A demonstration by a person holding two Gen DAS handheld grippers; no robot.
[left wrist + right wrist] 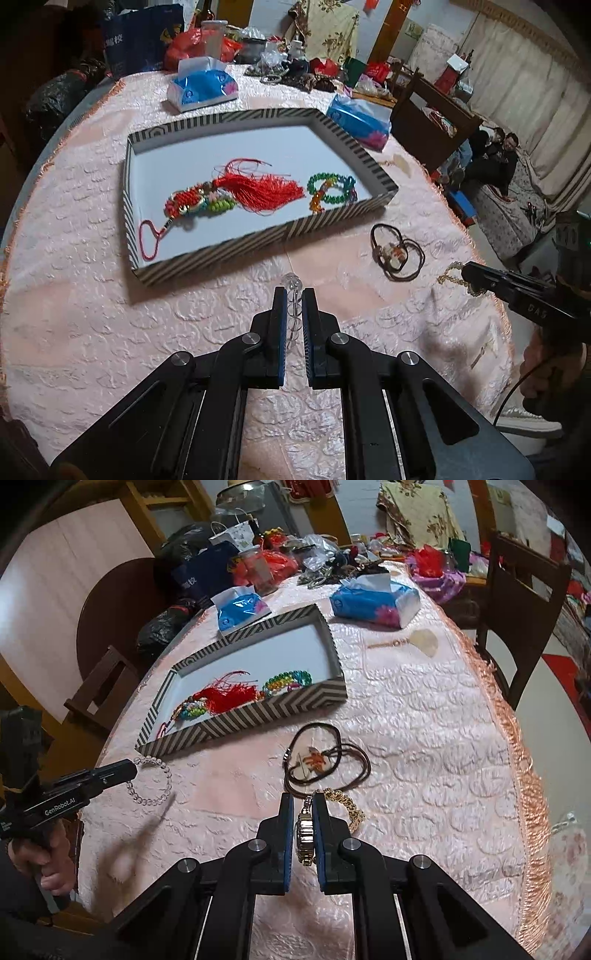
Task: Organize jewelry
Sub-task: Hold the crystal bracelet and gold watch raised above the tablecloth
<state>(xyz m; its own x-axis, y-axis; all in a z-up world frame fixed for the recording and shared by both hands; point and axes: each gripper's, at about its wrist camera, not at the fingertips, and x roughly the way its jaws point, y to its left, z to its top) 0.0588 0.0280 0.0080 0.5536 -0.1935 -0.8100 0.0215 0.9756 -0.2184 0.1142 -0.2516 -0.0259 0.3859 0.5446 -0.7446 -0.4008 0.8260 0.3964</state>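
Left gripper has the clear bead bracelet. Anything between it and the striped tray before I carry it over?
Nothing visible blocks it. The left gripper holds the clear bead bracelet just short of the striped tray; only bare tablecloth lies between. It must clear the near wall and the red tassel ornament inside.

Both views are evenly and softly lit, moderately bright, with black vignetted corners. Strong fisheye bending curves the round pink textured cloth-covered surface [184, 325] and the room's walls near the frame edges. A blurred grey shadow falls at lower left of the right wrist view. The cloth's sheen gives mild glare. Distant clutter at the top is slightly soft.
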